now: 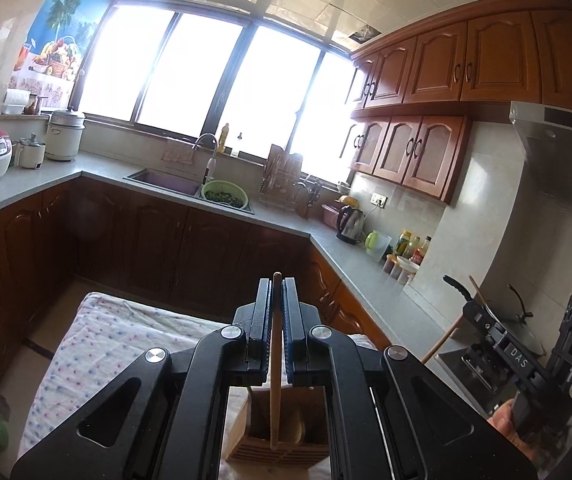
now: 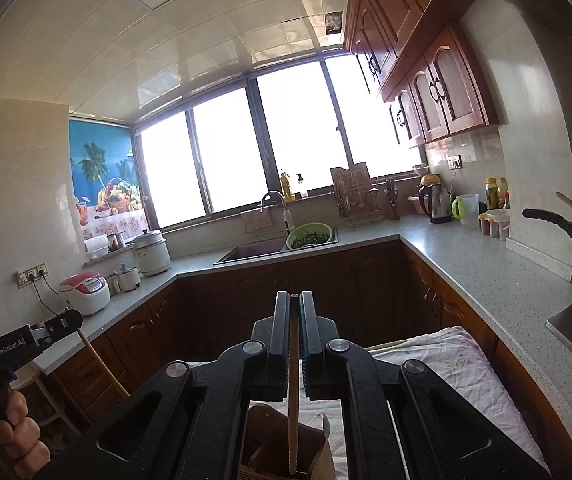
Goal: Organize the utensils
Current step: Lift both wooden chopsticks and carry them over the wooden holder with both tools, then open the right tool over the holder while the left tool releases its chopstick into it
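Chopsticks hang clamped in both raised, near-level grippers.

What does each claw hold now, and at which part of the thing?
Left claw is shut on a wooden utensil handle, near its top end. Right claw is shut on a chopstick, also near its top end. Both hang over the wooden holder.

right tool: jaws clamped on a pale chopstick, held upright | chopstick's lower end inside the wooden holder | holder stands on a floral cloth | left tool at left edge, gripping a wooden stick | hand on its handle
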The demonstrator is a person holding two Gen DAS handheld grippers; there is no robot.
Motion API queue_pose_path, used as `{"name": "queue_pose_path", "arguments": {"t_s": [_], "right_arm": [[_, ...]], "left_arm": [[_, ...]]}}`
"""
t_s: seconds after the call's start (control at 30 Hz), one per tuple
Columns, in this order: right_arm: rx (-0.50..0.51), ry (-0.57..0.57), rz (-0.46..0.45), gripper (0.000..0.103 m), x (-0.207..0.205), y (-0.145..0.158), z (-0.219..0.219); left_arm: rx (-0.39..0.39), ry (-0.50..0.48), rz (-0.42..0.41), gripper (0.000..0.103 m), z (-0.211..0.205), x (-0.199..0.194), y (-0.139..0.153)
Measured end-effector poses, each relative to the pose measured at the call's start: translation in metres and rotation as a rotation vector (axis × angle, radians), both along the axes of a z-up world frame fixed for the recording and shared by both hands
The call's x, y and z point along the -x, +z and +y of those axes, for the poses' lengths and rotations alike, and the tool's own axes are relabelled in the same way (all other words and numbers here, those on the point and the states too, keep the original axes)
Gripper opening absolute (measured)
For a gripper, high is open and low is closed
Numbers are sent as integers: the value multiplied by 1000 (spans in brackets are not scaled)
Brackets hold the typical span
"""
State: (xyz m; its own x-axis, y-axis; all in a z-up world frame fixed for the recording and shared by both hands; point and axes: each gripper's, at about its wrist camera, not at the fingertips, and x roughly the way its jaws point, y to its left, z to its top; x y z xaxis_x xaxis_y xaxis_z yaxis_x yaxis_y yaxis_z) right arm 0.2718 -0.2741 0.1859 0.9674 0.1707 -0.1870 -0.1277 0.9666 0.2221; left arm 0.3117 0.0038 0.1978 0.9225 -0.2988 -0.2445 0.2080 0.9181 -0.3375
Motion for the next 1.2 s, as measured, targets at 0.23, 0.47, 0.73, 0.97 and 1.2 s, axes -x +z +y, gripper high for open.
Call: {"name": "queue_pose_path", "arguments": {"t_s": [0.23,0.47,0.73,0.97,1.2], "right_arm": [[16,-5,-3,4,-17,-23,6],[-26,-9,15,4,-32,-64,5],[-56,-17,96,5,-47,-99,0],[-64,-26,131,5,-52,-102,-9],[-73,-18,150,6,-55,-103,-7]], "left_arm": [[28,24,39,4,-8,-31,-31],[32,48,95,4,-15,-58,-77],[9,28,157,4,-27,-73,-112],[21,13,209,5,-26,-82,-123],[1,15,213,6,-28,-82,-122]]}}
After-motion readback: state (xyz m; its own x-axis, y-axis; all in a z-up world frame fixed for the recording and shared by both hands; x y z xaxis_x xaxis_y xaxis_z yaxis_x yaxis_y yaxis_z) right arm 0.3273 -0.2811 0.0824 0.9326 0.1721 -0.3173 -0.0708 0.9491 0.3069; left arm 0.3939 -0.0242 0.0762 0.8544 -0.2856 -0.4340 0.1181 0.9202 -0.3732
